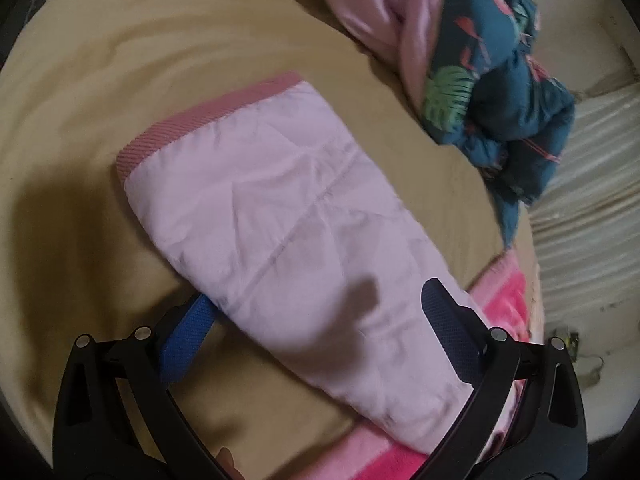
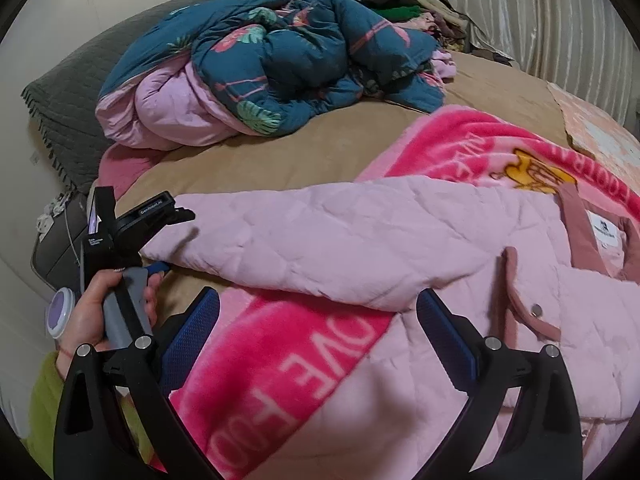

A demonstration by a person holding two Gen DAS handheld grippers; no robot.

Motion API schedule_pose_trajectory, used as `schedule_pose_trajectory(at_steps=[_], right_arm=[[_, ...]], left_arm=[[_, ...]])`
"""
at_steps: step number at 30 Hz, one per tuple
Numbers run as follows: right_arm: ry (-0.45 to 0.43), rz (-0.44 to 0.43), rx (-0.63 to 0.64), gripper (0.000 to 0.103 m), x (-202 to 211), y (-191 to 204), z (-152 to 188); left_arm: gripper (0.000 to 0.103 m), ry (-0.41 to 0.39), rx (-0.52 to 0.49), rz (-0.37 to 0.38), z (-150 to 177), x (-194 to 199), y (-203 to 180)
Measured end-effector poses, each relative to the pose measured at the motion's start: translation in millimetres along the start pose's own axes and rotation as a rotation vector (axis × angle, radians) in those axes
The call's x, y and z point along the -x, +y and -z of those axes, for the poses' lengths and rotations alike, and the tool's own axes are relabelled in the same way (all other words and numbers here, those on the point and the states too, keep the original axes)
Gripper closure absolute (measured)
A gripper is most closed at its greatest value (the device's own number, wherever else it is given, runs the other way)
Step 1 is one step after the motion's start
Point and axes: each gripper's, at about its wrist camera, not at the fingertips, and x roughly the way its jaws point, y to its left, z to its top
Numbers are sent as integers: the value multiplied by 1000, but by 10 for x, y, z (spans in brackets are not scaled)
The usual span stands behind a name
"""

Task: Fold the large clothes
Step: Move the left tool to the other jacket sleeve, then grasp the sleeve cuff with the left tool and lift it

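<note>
The pale pink quilted jacket (image 2: 400, 240) lay on the bed (image 2: 280, 152), its body spread over a bright pink blanket (image 2: 280, 344) with white lettering, its sleeve (image 1: 280, 216) stretched out flat across the tan bed cover (image 1: 120, 80); the sleeve ended in a darker pink ribbed cuff (image 1: 208, 116) on the far side of the left wrist view. The left tool (image 1: 320, 304) stood with its jaws wide apart, one blue pad (image 1: 188, 332) beside the sleeve's near edge on the tan cover and the other over the sleeve's upper part, gripping nothing; in the right wrist view a hand (image 2: 100, 312) held that tool's handle at the sleeve's end. The right tool (image 2: 320, 308) was likewise spread open, holding nothing, above the blanket and the jacket's front, where a dusty pink placket with a metal snap (image 2: 536, 310) ran down; the collar with a white label (image 2: 604, 232) lay to the right. Farther up the bed sat a crumpled teal comforter (image 2: 304, 52) printed with flamingos and leaves, pink on its underside, beside a grey pillow (image 2: 68, 92); a heap of mixed clothes (image 2: 416, 12) lay behind it near the pleated curtain (image 2: 540, 12). No container showed in either view.
</note>
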Motion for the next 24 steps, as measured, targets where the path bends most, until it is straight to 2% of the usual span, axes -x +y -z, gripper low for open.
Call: schedule_pose_trajectory(at_steps=[3,4,5,6,8,11,18,24], right_arm=[[-6,10,-36,5,93,-159,49],[-8,15,-45,5,130,-217,77],[-9,27,-51,5,172,-283,122],[-7,38,-53,5,192,-329,152],[-3,59,-66,5,252,-442,230],[-4,78,-112,5,389,-677,364],[-26,137,-160,5,727,-1059,629],[-37,187,-211,5,990,-1388,875]], left_arm=[[10,-21,-13,-17,23,-80,-23],[20,-40,-26,-6,32,-78,-47],[38,-47,-30,4,40,-78,-57],[46,-54,-28,4,40,-75,-57],[77,-86,-23,41,39,-15,-46],[87,-134,-49,91,15,147,-107],[91,-263,-190,253,129,805,-628],[91,-317,-351,322,442,1198,-1096]])
